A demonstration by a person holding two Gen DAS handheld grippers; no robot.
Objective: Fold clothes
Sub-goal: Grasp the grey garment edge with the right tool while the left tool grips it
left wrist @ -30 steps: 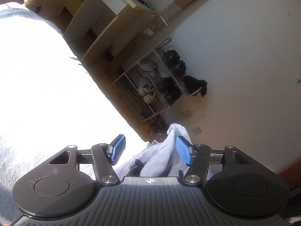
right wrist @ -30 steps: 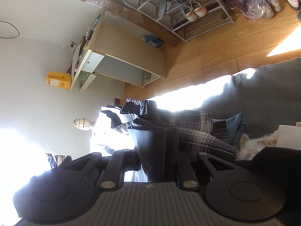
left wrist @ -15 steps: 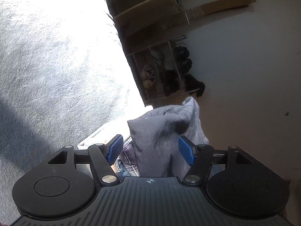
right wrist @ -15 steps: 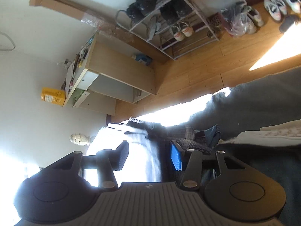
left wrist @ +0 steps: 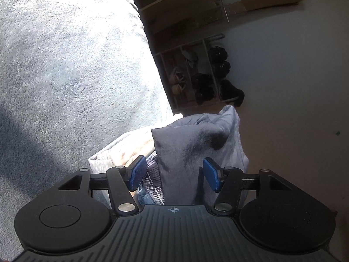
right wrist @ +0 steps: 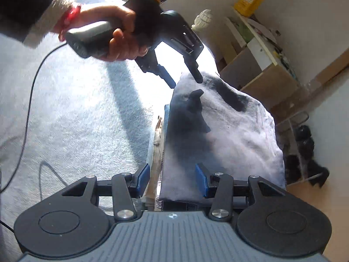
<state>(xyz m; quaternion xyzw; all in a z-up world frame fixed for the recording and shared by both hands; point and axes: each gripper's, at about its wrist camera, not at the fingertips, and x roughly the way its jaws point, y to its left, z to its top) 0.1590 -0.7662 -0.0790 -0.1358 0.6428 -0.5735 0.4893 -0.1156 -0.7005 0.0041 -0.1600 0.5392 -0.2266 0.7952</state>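
From your left wrist view, the left gripper [left wrist: 172, 174] has its fingers spread wide with the folded grey garment [left wrist: 196, 144] between them, ungripped, atop the clothes stack [left wrist: 122, 150] on the grey blanket [left wrist: 65, 65]. From your right wrist view, the right gripper [right wrist: 172, 178] is likewise spread around the garment's near edge; press and square edges gently rather than pinching, or you may topple the stack.
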